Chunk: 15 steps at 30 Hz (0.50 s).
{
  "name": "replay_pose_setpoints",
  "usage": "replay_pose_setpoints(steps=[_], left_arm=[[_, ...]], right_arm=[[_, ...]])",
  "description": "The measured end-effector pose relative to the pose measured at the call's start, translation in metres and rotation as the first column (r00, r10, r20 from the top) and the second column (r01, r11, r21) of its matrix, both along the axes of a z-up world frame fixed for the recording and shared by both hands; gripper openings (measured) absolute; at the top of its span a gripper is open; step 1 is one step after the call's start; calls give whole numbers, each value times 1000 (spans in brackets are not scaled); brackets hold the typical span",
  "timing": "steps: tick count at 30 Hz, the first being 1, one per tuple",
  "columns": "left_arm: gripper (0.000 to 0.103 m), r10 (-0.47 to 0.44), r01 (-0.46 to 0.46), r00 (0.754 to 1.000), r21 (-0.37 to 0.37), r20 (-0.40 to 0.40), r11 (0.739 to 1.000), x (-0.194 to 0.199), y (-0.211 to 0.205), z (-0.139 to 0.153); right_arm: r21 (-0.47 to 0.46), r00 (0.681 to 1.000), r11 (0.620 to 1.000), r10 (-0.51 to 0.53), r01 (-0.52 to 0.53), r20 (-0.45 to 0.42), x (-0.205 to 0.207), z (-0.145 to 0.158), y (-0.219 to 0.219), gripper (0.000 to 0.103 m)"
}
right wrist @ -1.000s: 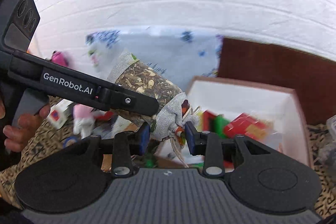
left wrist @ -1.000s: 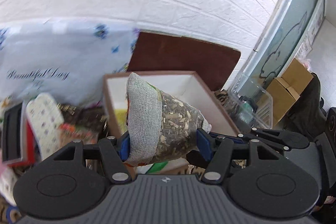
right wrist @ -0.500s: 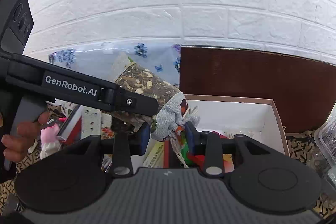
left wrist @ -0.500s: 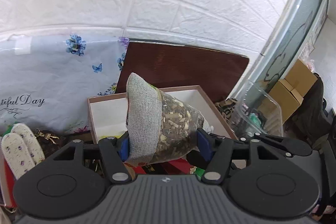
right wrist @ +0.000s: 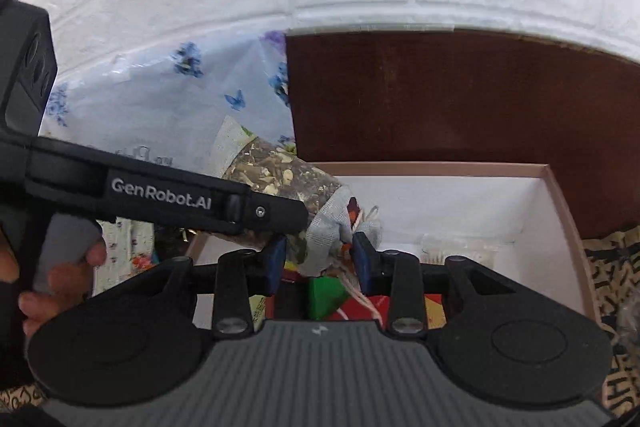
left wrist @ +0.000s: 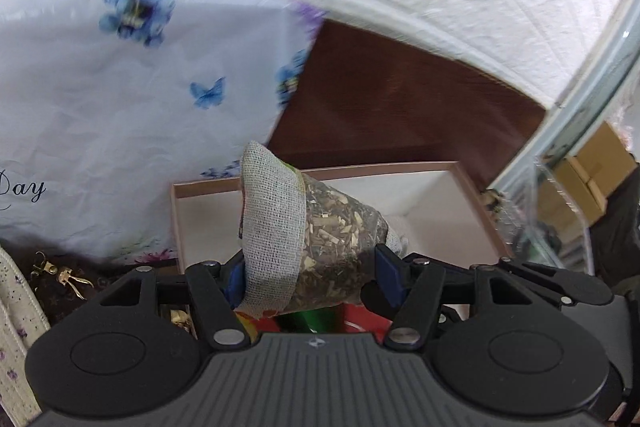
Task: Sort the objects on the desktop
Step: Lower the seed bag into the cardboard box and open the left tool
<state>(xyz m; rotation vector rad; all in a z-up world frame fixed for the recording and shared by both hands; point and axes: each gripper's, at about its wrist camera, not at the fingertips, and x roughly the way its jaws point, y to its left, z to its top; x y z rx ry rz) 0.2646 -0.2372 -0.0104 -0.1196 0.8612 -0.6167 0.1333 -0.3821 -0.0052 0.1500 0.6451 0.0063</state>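
Sachet: the herb sachet [left wrist: 312, 227] hung in the air over the open box [right wrist: 560, 195], carried between the two grippers, its gauze collar up and to the left and its tied neck toward the right gripper.
Left gripper: the left gripper [left wrist: 312, 273] was clamped across the sachet's wide, filled body, blue pads pressed in on both sides.
Right gripper: the right gripper [right wrist: 318, 261] was pinched on the tied neck, with the strings [right wrist: 360, 301] trailing below (whether the right pad bore on cloth or only on string was hard to tell).
Box: coloured items [right wrist: 326, 295] lay at its near end; the far end showed bare white floor.
Step in hand: judged to be lowering the sachet into the box.
Doing it well: both grips would best move as one, so the neck was not pulled apart from the body; aiming for the bare floor beyond the coloured items would let the sachet lie flat, and letting go of the neck first would keep the strings from snagging.
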Motion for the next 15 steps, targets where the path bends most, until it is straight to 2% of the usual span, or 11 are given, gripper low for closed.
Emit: replay_pose_setpoints(steps=[1,2,3,6,8,9,15], left_arm=[[74,3,-2,1000,17,-15,1000,3,0,-4],[86,8,-7,999,31,-33,1000,5,1,-8],[89,8,-6,999,36,-45,999,4,3,-11],[93,-36,36,999,14,-41,999,-5,9,-12],[95,-41,41,998,16,-42,999,-11,9,-10],[97,-42,43,998,17,-46,999,-14,9,-9],[97,-18,20,998,22,-53,1000,-26,12,-1]], right_arm=[[-7,1000,1000,5,-5,-7,5,-5,0,35],[-10,1000,1000,3,-3,-23,11,-9,0,37],[-8,999,1000,-8,8,-54,16,-15,0,39],[28,996,999,-17,19,-84,17,-24,1,64],[22,996,999,-29,31,-89,13,-26,5,78],[15,995,999,-34,36,-91,11,-27,7,81],[22,994,999,-41,43,-100,-6,-24,12,82]])
